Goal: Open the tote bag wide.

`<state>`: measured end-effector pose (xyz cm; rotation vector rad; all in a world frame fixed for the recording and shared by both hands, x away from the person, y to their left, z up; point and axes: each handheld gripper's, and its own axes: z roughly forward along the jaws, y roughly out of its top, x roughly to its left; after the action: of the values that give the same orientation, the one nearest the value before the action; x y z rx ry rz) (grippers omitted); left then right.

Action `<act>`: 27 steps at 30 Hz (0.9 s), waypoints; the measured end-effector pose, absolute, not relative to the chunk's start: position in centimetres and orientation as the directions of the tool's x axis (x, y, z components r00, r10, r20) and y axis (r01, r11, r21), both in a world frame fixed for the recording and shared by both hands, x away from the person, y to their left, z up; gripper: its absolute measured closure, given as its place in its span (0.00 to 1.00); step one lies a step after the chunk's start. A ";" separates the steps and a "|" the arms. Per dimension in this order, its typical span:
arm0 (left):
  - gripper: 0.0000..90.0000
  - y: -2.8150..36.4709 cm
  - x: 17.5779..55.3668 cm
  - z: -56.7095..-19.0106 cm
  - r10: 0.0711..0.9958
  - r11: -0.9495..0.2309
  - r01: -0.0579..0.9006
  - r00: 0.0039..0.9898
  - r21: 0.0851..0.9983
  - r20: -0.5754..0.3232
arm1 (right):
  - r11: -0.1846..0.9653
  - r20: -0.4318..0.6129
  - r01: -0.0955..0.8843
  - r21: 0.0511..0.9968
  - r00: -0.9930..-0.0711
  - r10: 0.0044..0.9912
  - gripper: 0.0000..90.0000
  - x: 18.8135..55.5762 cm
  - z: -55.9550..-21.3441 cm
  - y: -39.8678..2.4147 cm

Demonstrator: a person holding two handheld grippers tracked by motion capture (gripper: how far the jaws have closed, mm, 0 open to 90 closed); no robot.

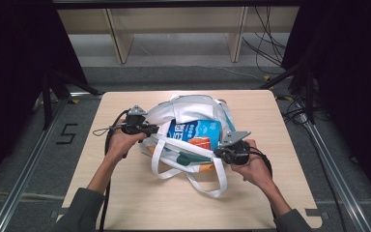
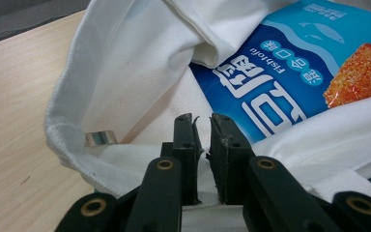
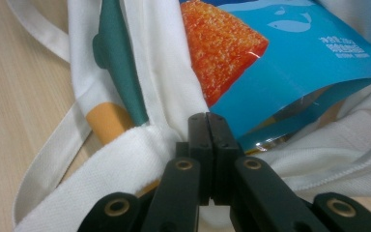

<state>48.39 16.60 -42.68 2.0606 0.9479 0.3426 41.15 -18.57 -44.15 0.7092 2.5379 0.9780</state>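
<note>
The tote bag [image 1: 193, 113] lies on the table [image 1: 125, 193], near its middle, mouth toward the person. The fish tofu packet [image 1: 195, 133] sits inside the bag mouth. The bag handles [image 1: 207, 186] trail onto the table in front. The left gripper [image 1: 147, 129] is at the bag's left rim, the right gripper [image 1: 222, 152] at its right rim.

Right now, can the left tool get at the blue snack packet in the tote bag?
Probably not yet. The left tool is pinching the white bag edge, jaws nearly shut on cloth. The blue packet lies just ahead in the bag's open mouth, uncovered, so it would have to drop the cloth first.
</note>
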 end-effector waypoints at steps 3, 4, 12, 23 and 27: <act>0.88 16.5 48.0 -42.4 0.729 -0.363 0.498 0.678 0.788 -0.093 | 0.616 -0.138 0.305 0.726 -0.813 0.565 1.00 41.3 -43.4 -18.7; 0.87 16.5 47.5 -42.2 0.719 -0.356 0.491 0.687 0.795 -0.103 | 0.606 -0.128 0.310 0.733 -0.812 0.570 0.99 41.2 -43.0 -18.9; 0.80 16.6 45.9 -42.0 0.691 -0.289 0.482 0.703 0.827 -0.167 | 0.518 -0.106 0.312 0.797 -0.771 0.628 0.94 40.9 -41.6 -20.5; 0.71 16.5 44.5 -41.7 0.662 -0.256 0.472 0.722 0.844 -0.203 | 0.497 -0.103 0.309 0.811 -0.761 0.641 0.85 40.8 -41.4 -20.9; 0.69 16.2 44.0 -41.4 0.654 -0.266 0.462 0.731 0.846 -0.194 | 0.484 -0.105 0.303 0.821 -0.753 0.649 0.82 40.8 -41.3 -21.1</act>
<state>43.97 16.23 -41.42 1.9164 0.8578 0.2361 40.76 -21.11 -41.30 0.7929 2.3309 1.1721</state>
